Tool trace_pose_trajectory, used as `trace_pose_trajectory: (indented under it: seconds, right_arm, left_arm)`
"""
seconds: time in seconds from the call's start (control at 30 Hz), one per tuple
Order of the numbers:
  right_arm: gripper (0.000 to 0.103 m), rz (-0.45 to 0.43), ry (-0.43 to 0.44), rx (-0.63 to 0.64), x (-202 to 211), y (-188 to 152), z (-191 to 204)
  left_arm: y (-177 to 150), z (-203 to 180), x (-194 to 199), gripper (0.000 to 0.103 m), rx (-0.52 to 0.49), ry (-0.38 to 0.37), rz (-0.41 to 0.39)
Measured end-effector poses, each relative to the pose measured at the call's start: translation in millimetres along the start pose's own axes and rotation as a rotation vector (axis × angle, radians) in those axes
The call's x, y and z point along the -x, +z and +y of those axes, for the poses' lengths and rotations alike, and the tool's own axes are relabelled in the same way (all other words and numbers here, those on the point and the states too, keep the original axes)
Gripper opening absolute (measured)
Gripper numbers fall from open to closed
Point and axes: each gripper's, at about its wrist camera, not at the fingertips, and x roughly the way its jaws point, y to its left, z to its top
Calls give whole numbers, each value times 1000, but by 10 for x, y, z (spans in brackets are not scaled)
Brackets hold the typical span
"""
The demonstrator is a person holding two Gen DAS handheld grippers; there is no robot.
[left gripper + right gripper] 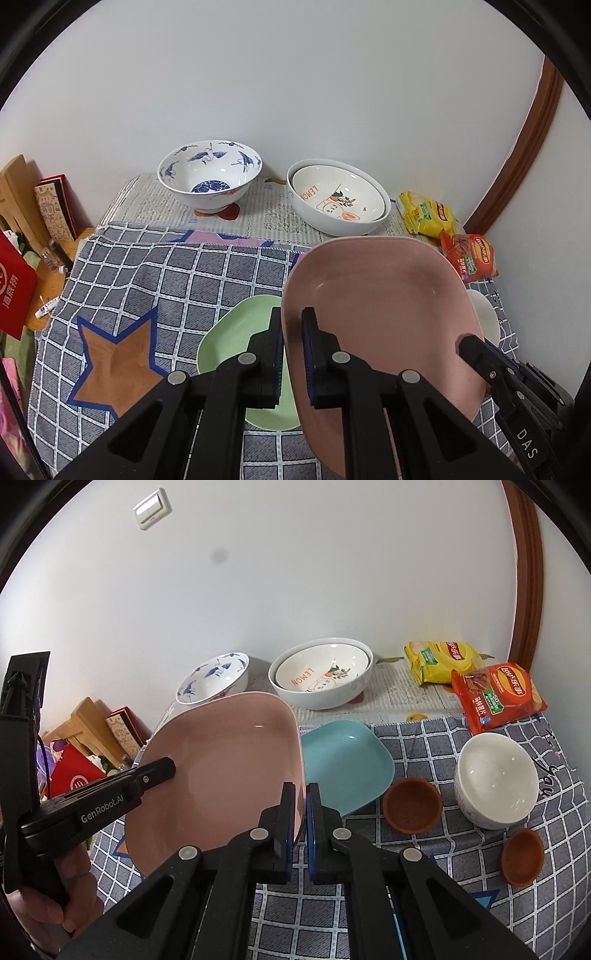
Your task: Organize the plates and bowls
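A pink square plate (380, 314) is held in the air between both grippers. My left gripper (293, 325) is shut on its left rim, and my right gripper (301, 797) is shut on its right rim; the plate also shows in the right wrist view (221, 768). A green plate (236, 332) lies under it on the checked cloth. A blue plate (343, 760) lies to the right. At the back stand a blue-and-white bowl (210, 173) and a cartoon bowl nested in a white bowl (340, 201). A white bowl (495, 779) and two brown saucers (412, 805) (522, 856) sit on the right.
Two snack bags, yellow (439, 661) and red (495, 694), lie at the back right by the wall. Books, a wooden stand (18, 192) and a red bag (14, 288) crowd the left beyond the table edge. A star-patterned checked cloth (147, 280) covers the table.
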Motion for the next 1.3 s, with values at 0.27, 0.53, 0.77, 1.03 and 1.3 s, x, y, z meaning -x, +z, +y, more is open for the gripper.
trace_pose_trajectory:
  seconds: [0.27,0.53,0.77,1.03,1.3]
  right_arm:
    - [5,9,4,20,-23,-9,126]
    - [5,61,31,36,-279,-73,306]
    - [5,155,54,67,-675,-281,443]
    - [6,264,77,77,-1117,-419,452]
    - [6,300,80,92,-1356,-360,380]
  left_arm:
    - [-44,157,27,10,26,7,7]
    - [-181,445,-71,10,59,51,43]
    - [-382,731,-342,10,103,90,116]
    - [-513,866,-631,10,120,126,178]
    - [-487,806,-736,10,94,159,182]
